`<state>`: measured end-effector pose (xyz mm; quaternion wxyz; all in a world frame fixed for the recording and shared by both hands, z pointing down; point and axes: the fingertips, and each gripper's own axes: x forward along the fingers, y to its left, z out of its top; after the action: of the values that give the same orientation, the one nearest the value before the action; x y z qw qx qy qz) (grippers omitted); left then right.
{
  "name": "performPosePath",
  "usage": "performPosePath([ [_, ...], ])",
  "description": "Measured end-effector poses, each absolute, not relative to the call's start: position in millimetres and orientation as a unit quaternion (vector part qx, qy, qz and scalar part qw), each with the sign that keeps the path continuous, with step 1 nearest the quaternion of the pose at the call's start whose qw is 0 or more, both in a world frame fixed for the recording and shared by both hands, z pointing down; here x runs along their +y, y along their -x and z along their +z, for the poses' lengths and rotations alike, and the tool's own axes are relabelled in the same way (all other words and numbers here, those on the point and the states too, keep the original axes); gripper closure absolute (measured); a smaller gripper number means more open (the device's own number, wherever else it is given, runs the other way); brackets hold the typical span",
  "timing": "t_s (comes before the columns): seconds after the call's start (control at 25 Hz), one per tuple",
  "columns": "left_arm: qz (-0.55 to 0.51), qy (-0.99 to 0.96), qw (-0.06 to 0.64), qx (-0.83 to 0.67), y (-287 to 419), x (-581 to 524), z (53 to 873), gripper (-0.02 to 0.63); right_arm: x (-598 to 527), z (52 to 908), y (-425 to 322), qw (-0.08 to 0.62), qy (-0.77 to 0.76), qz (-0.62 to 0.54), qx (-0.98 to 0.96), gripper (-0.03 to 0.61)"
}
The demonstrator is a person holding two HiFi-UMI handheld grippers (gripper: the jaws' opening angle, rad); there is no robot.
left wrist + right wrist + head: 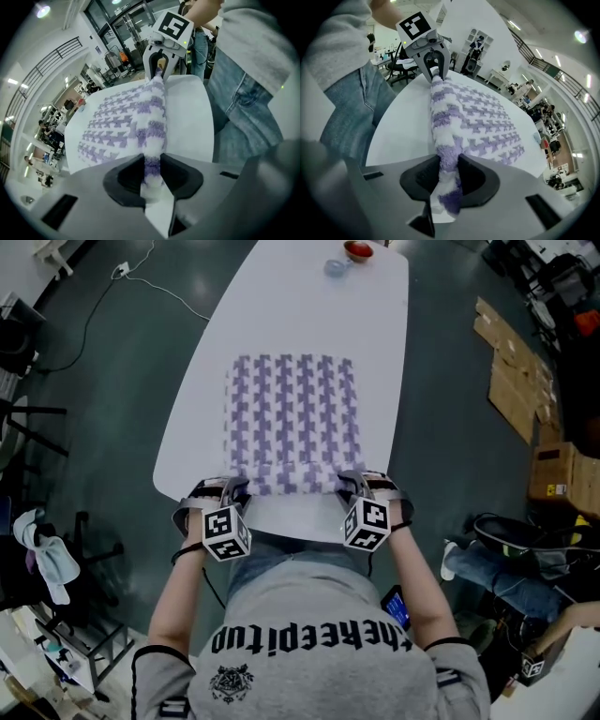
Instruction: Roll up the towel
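A purple-and-white houndstooth towel [292,418] lies spread flat on the white tabletop [309,306]. Its far edge points toward the far end of the tabletop and its near edge sits close to the person. That near edge is gathered into a thin, soft roll running across the towel's width, and the rest of the cloth beyond it lies smooth.

The left claw [151,169] is clenched on the left end of this rolled edge, with the fluffy fabric pinched between its two dark pads. The right claw [449,171] grips the right end in the same way, and a tuft of purple and white cloth sticks out below its pads. Both claws point steeply down at the near edge of the tabletop. In each gripper view the other claw shows at the far end of the roll.

At the far end of the tabletop, well apart from the towel, stand a small red bowl [358,250] and a small bluish dish [336,267] just beside it. They are too small to tell what, if anything, is in them.
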<state>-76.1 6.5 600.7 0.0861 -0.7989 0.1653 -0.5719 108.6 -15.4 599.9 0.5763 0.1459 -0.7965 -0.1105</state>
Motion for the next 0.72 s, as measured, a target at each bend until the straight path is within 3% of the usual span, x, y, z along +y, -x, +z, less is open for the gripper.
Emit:
performPosePath([
  [0.24, -0.567, 0.811, 0.054, 0.133, 72, 6, 595, 0.518, -18, 598, -112, 0.560, -0.140, -0.031, -0.816, 0.485],
  [0.44, -0.552, 0.830, -0.015, 0.084, 70, -2, 594, 0.517, -32, 592, -114, 0.546, -0.129, 0.024, -0.827, 0.477],
  [0.72, -0.524, 0.845, -0.085, 0.061, 74, -26, 590, 0.514, -53, 584, -111, 0.541, -0.127, 0.036, -0.831, 0.468],
])
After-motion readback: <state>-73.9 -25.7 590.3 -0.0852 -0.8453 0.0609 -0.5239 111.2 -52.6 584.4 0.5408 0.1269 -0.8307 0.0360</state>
